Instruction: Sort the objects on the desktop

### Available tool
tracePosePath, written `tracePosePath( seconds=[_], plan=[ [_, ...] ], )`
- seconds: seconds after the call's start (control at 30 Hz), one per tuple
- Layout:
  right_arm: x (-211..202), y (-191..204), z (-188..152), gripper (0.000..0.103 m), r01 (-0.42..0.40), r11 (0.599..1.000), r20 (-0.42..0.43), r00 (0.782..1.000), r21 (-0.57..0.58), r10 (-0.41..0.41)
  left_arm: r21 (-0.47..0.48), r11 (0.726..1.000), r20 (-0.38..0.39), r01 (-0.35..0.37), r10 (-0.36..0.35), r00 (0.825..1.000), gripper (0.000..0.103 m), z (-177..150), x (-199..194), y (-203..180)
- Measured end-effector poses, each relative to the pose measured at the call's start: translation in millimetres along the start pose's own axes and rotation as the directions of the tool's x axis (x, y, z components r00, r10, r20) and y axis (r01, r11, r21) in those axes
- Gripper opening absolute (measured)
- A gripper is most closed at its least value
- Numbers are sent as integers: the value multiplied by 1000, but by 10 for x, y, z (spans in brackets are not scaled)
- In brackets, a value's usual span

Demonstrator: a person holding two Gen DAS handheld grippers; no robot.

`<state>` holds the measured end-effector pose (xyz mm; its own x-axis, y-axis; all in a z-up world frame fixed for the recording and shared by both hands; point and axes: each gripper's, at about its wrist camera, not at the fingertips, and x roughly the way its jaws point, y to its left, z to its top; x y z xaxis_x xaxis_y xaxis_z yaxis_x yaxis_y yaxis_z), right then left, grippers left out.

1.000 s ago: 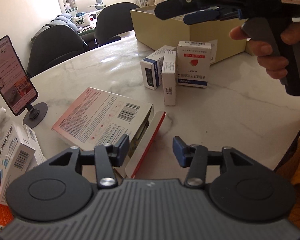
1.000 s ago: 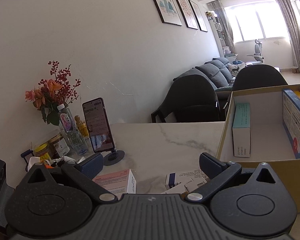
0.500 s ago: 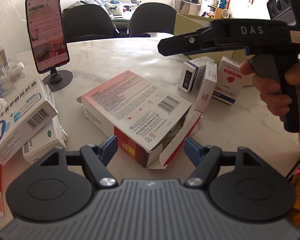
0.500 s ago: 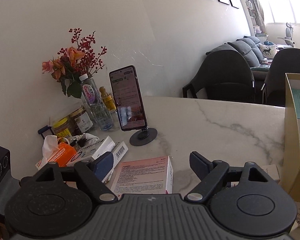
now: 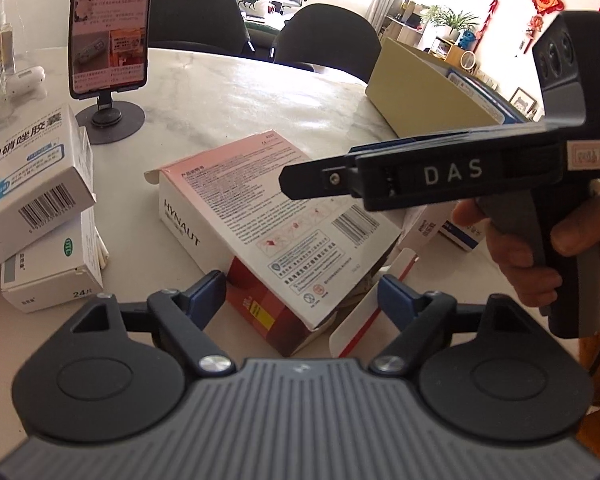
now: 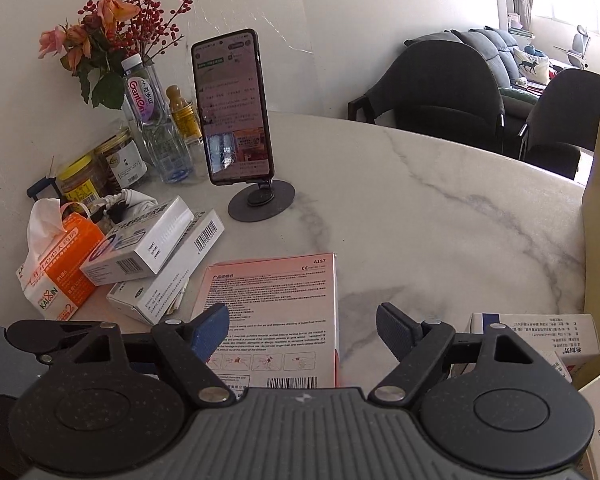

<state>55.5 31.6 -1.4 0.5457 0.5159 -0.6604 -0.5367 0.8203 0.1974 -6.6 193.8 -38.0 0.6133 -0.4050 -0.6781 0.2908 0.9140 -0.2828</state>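
One pink-and-white box lies flat on the marble table, side panel reads "HYNAUT", top corner "A157", barcode on the pink face, red end with its flap hanging open toward the left camera. Left gripper sits right at that open end, jaws opening, box corner between the blue pads but neither pad pressing on it. Right gripper hovers over the same box from the other side, jaws wide, nothing gripped; its body reads "DAS" in the left view, a hand on the handle.

Just left of the box: two white medicine boxes stacked, upper one tilted, lower marked "24". Behind them an orange tissue pack marked "KAIXIN". More small white boxes on the far side, beside a tan cardboard carton.

Further back: phone upright on a round stand, bottle labelled "Ganten" holding flowers, jars by the wall.
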Motion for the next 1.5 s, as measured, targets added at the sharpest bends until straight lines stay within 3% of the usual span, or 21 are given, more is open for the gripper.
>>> tracePosePath(
  seconds=[0.23, 0.4, 0.57, 0.93, 1.23, 1.5],
  plan=[
    [196, -29, 42, 84, 16, 1000, -89, 996, -5, -16, -23, 1000, -13, 4, -5, 1000, 91, 8, 73, -22],
    [235, -61, 35, 87, 3, 1000, -101, 995, 12, -2, -46, 999, -22, 8, -9, 1000, 95, -2, 136, -45],
    [225, -48, 17, 85, -78, 997, -124, 989, 26, 80, -80, 997, -1, 8, -8, 1000, 93, -34, 136, -59],
    [-21, -161, 33, 85, -144, 985, -79, 985, 94, 151, -211, 972, 110, 103, -81, 991, 83, -191, 6, 84],
    [-274, -174, 98, 80, -256, 956, -31, 964, 142, 262, -172, 983, 109, 64, -45, 993, 93, -178, -62, -44],
    [-301, -174, 65, 80, -233, 965, -15, 971, 123, 237, -252, 958, 145, 137, -102, 984, 79, -239, -67, 95]
  ],
)
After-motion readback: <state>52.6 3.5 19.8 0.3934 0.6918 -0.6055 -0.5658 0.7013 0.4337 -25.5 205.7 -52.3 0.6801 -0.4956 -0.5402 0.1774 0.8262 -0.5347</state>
